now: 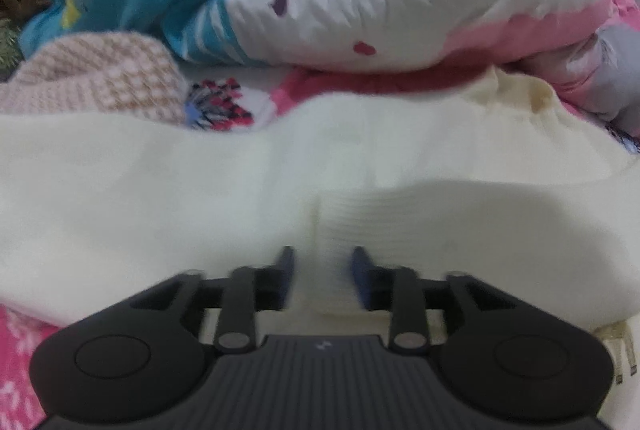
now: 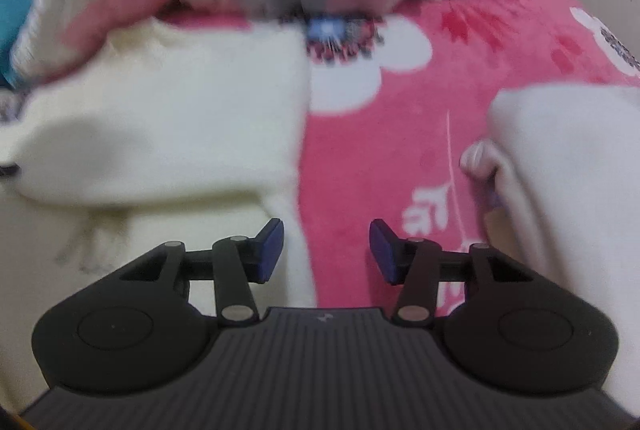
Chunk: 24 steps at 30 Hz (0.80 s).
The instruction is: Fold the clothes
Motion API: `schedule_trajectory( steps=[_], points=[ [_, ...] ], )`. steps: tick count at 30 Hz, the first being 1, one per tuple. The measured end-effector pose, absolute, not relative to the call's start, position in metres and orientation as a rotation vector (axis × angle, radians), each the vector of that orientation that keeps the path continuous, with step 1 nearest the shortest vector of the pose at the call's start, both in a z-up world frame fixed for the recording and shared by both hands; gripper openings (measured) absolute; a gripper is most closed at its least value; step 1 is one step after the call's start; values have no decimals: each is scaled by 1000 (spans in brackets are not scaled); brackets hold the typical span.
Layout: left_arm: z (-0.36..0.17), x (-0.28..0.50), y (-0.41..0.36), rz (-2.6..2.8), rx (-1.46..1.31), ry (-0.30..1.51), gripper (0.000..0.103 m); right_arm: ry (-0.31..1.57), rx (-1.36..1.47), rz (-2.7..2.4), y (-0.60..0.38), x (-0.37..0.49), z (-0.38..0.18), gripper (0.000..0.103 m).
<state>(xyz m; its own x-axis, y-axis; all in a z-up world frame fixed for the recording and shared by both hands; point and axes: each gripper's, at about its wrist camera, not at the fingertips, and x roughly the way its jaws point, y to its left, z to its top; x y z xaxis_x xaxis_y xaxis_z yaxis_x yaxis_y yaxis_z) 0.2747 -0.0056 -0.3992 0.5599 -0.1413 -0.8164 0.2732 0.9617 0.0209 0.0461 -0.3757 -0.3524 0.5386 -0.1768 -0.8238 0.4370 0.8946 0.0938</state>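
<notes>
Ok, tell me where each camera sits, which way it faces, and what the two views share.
Left wrist: on the left gripper, low over the bed, facing the cream knit garment with rumpled quilts behind; its two fingers show, a fold of the knit between them.
Right wrist: on the right gripper, facing the garment's edge and pink floral bedsheet; its fingers show, apart with nothing gripped.
Shared: the cream garment, the quilts, the bedsheet.

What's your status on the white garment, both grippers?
Left gripper open, fingers straddling a ribbed fold of the white knit garment. Right gripper open, empty, over the garment's edge and the pink blanket. Bunched quilt crowds the far side.
</notes>
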Motion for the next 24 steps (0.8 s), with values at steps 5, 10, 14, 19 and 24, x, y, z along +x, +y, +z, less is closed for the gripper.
schedule_trajectory(
  steps=[5, 10, 14, 19, 24],
  points=[
    [-384, 262, -5, -260, 149, 883, 55, 790, 388, -307, -384, 79, -332, 17],
    [-395, 263, 6, -267, 86, 984, 55, 867, 437, -258, -392, 147, -393, 16],
    [-381, 259, 47, -273, -42, 1047, 61, 892, 485, -276, -390, 145, -392, 17],
    [-364, 222, 82, -373, -78, 1176, 65, 866, 609, -145, -358, 100, -349, 18],
    [-361, 170, 111, -308, -105, 1249, 66, 1060, 687, 269, -256, 83, -375, 18]
  ],
)
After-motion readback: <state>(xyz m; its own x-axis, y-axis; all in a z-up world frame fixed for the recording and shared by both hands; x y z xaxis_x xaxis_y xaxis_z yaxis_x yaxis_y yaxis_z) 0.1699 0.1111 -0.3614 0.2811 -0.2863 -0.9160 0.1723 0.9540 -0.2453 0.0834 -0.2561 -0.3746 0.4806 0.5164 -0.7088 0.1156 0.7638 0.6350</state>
